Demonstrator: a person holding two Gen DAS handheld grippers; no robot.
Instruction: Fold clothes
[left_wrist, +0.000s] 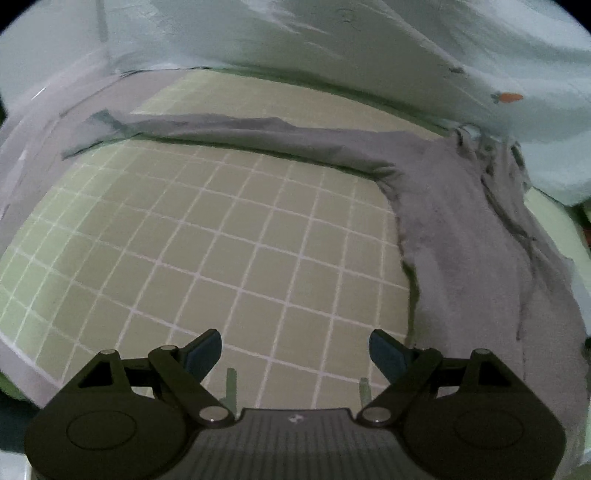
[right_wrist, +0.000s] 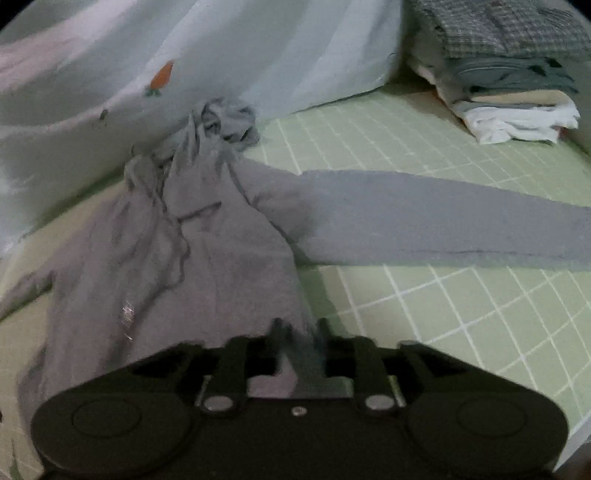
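Observation:
A grey long-sleeved garment (right_wrist: 177, 258) lies spread on the green checked bed sheet (right_wrist: 443, 314), one sleeve (right_wrist: 443, 218) stretched out to the right. My right gripper (right_wrist: 299, 332) is shut on the garment's lower hem near its right side. In the left wrist view the same garment (left_wrist: 461, 240) lies at the right with its other sleeve (left_wrist: 229, 129) running left across the sheet (left_wrist: 221, 240). My left gripper (left_wrist: 295, 354) is open and empty above the bare sheet, left of the garment's edge.
A pale blanket with a carrot print (right_wrist: 162, 77) is bunched along the far side, also in the left wrist view (left_wrist: 369, 48). A stack of folded clothes (right_wrist: 509, 85) sits at the far right. A crumpled grey-blue piece (right_wrist: 229, 122) lies by the garment's collar.

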